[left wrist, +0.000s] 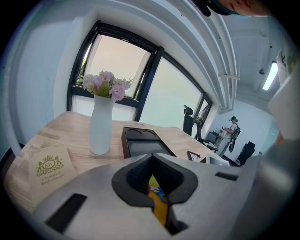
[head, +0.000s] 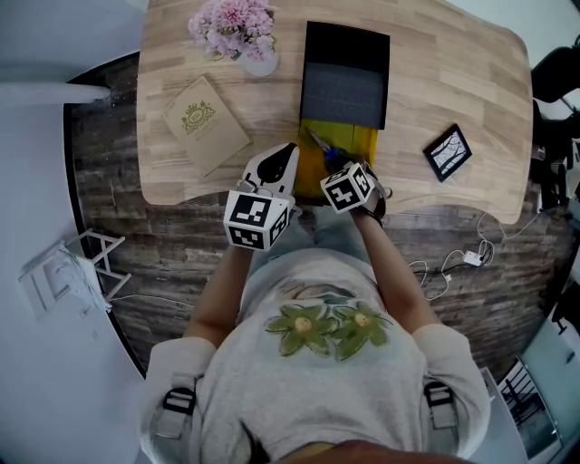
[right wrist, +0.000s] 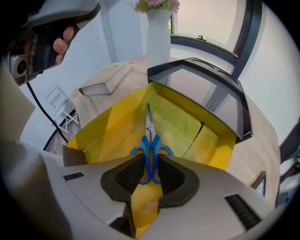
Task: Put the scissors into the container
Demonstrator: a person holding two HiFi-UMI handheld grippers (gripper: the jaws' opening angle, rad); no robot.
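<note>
Right tool (right wrist: 150, 161) is clamped on the blue handles of the scissors (right wrist: 150, 139), blades pointing into the yellow container (right wrist: 197, 126) on the bench (head: 453, 82). Left tool (left wrist: 151, 158) hangs just beside the container, jaws together, gripping nothing.

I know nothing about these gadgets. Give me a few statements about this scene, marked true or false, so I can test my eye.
1. The right gripper is closed on the blue handles of the scissors. True.
2. The flowers in the vase are yellow. False: they are pink.
3. The scissors are over a yellow box. True.
4. The left gripper holds the booklet. False: its jaws are together on nothing, and the booklet lies on the table.
</note>
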